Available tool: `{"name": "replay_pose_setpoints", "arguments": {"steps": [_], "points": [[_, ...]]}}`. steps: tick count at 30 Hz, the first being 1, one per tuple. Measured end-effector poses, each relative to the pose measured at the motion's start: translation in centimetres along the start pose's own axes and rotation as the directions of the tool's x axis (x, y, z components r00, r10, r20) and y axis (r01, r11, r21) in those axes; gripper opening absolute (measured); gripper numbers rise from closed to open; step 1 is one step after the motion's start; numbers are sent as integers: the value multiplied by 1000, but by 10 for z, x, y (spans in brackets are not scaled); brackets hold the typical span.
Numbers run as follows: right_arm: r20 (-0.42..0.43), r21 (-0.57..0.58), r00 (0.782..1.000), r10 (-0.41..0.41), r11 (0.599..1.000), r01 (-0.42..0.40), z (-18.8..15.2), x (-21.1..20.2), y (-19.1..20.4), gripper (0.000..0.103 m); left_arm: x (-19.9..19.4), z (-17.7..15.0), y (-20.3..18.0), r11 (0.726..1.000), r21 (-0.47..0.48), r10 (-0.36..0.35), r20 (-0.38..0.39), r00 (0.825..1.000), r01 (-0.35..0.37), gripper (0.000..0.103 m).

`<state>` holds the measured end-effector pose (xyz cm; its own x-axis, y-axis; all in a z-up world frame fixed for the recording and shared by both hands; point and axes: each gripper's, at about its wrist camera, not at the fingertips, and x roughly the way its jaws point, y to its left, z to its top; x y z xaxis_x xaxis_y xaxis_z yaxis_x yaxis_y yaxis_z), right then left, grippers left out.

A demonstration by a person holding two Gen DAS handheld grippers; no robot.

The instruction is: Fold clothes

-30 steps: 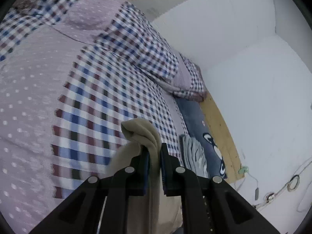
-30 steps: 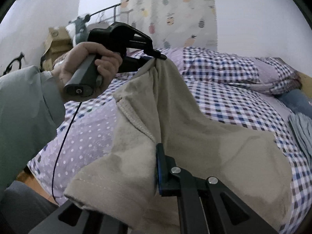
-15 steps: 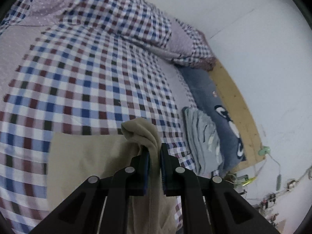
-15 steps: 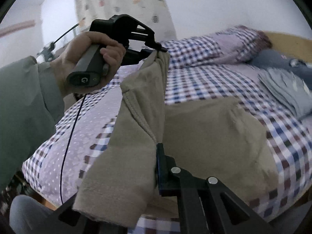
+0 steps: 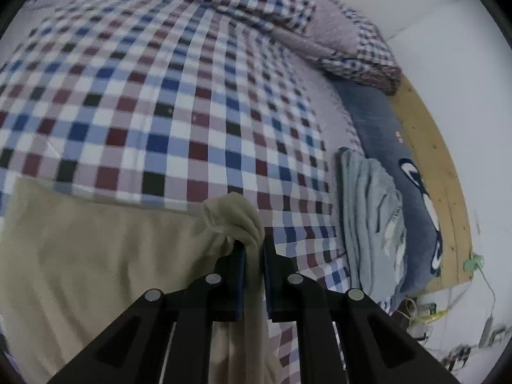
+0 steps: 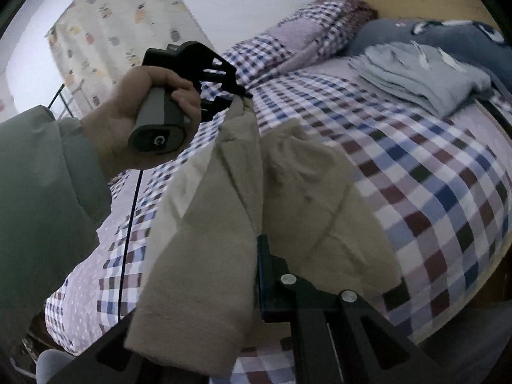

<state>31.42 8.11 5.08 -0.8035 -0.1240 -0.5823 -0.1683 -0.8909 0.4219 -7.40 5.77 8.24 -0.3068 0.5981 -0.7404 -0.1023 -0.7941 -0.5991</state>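
Note:
A beige garment (image 5: pixel 89 256) lies partly spread on the checked bedspread (image 5: pixel 166 96). My left gripper (image 5: pixel 254 249) is shut on a bunched corner of the beige garment, which pokes up between the fingers. In the right wrist view the beige garment (image 6: pixel 204 240) hangs stretched between both tools. My right gripper (image 6: pixel 252 268) is shut on its near edge, with the left finger hidden under the cloth. A hand (image 6: pixel 140 118) holds the left gripper (image 6: pixel 243 96) above the bed.
A folded light-blue garment (image 5: pixel 371 224) lies at the bed's right side, against a dark blue cushion (image 5: pixel 393 147). A checked pillow (image 5: pixel 345 41) sits at the head. Wooden floor (image 5: pixel 438 166), cables and a white wall lie beyond. A patterned curtain (image 6: pixel 121 32) hangs behind the person's sleeve (image 6: pixel 41 198).
Both grippers have swung over and lowered toward the bed, still holding the garment. More of the beige cloth now rests spread on the bedspread.

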Motion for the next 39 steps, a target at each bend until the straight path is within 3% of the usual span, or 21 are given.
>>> {"name": "replay_pose_setpoints", "arguments": {"steps": [4, 5, 6, 9, 12, 18, 25, 27, 30, 37, 39], "points": [[-39, 43, 999, -16, 999, 17, -1, 11, -20, 3, 9, -2, -5, 999, 18, -49, -18, 999, 50, 11], [-57, 58, 998, -21, 998, 24, -3, 14, -25, 3, 11, -2, -7, 998, 22, -62, -23, 998, 62, 19], [-68, 73, 997, -35, 997, 39, -5, 15, -30, 3, 13, -3, -8, 997, 27, -74, -28, 997, 75, 34], [-102, 117, 992, -74, 989, 86, -11, 17, -42, 5, 13, -3, -11, 992, 43, -120, -23, 993, 121, 68], [-112, 159, 988, -105, 980, 122, -12, 12, -53, 7, -22, -7, 12, 990, 79, -119, 27, 993, 117, 80], [-131, 155, 986, -105, 980, 125, -10, 6, -57, 9, -94, -15, 60, 984, 149, -116, 127, 985, 96, 82], [-221, 135, 975, -20, 990, 51, -8, 9, -68, 13, -173, -99, 159, 985, 170, -61, 168, 984, 32, 82], [-244, 131, 970, 8, 991, 25, -6, 13, -72, 12, -180, -129, 182, 988, 152, -48, 158, 986, 24, 82], [-253, 77, 967, 18, 997, 2, -1, 14, -70, 2, -188, -170, 213, 993, 115, -43, 140, 989, 27, 82], [-203, -20, 979, -37, 999, 33, 31, -14, -73, 0, -188, -202, 213, 982, 173, -90, 88, 992, 74, 82], [-264, -45, 961, -84, 996, 75, 27, 0, -75, 0, -187, -211, 213, 978, 190, -103, 73, 992, 87, 82]]}}
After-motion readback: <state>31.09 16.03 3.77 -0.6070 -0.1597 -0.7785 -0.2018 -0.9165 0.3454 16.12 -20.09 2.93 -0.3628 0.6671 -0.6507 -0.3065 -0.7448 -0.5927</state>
